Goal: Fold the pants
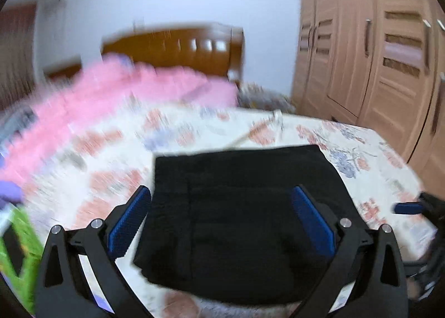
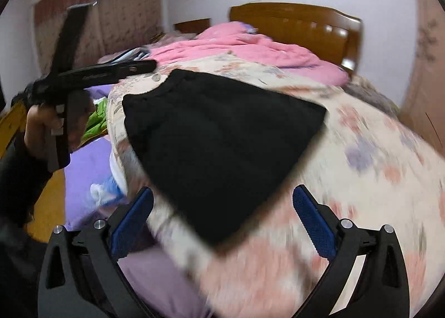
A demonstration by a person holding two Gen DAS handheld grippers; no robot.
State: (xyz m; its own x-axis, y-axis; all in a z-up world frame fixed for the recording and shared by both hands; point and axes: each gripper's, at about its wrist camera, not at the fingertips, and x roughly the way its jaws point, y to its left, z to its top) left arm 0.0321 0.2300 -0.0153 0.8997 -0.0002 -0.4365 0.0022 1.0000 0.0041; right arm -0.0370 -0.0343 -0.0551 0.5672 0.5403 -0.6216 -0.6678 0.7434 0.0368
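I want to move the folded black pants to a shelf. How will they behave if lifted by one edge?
The black pants look like soft cloth in stacked layers, so they would probably droop and unfold. They likely slide easily on the flowered bedcover, bunching if pushed.

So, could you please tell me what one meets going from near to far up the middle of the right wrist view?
Right gripper, open → black pants on the floral bedspread → pink blanket → wooden headboard.

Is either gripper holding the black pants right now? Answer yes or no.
No: the pants lie folded on the floral bedcover, and both the right gripper and left gripper are open and empty.
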